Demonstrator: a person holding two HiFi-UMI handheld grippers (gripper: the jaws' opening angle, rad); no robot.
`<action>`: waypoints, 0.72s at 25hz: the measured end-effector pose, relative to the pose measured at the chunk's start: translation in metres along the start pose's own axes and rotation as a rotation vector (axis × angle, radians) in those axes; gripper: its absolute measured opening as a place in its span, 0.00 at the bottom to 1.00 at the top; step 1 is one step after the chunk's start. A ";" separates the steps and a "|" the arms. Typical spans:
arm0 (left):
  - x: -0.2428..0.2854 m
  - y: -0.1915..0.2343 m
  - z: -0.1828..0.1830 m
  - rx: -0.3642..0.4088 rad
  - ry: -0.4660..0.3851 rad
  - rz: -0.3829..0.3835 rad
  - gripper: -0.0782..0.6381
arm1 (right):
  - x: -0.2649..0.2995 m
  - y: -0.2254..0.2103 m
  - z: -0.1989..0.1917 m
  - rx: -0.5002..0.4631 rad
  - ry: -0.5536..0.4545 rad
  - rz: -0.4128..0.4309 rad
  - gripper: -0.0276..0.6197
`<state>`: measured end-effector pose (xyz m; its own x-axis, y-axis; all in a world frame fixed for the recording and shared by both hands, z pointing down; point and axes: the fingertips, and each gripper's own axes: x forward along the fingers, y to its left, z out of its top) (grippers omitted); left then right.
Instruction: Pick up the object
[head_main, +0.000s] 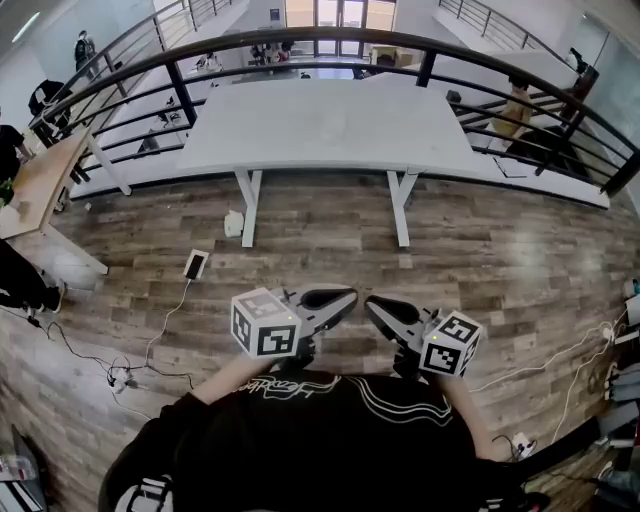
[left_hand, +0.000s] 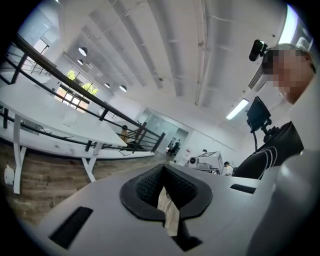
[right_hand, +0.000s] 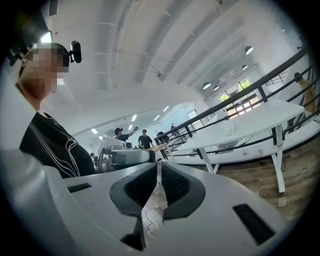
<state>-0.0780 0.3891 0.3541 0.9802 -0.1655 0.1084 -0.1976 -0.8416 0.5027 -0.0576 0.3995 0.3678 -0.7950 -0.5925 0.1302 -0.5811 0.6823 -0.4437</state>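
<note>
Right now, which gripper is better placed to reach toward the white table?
Left, marginally. Both are shut and empty, close to the black shirt; the left gripper looks slightly nearer the table than the right gripper.

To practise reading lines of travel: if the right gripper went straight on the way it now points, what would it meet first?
Most likely the left gripper: the right gripper points at its tips, close ahead. Depth is unclear, so it could pass just beside them.
</note>
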 end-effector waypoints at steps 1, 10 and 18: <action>0.000 -0.001 0.002 0.004 -0.004 -0.002 0.12 | -0.001 0.000 0.002 0.004 -0.006 -0.002 0.09; -0.023 -0.007 0.014 0.028 -0.037 0.008 0.12 | -0.001 0.010 0.021 0.036 -0.066 0.006 0.09; -0.032 0.009 0.010 -0.004 -0.050 0.054 0.12 | 0.015 0.005 0.013 0.073 -0.049 0.046 0.09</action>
<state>-0.1111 0.3818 0.3465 0.9673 -0.2361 0.0924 -0.2501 -0.8288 0.5006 -0.0697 0.3888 0.3565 -0.8101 -0.5827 0.0651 -0.5283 0.6774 -0.5119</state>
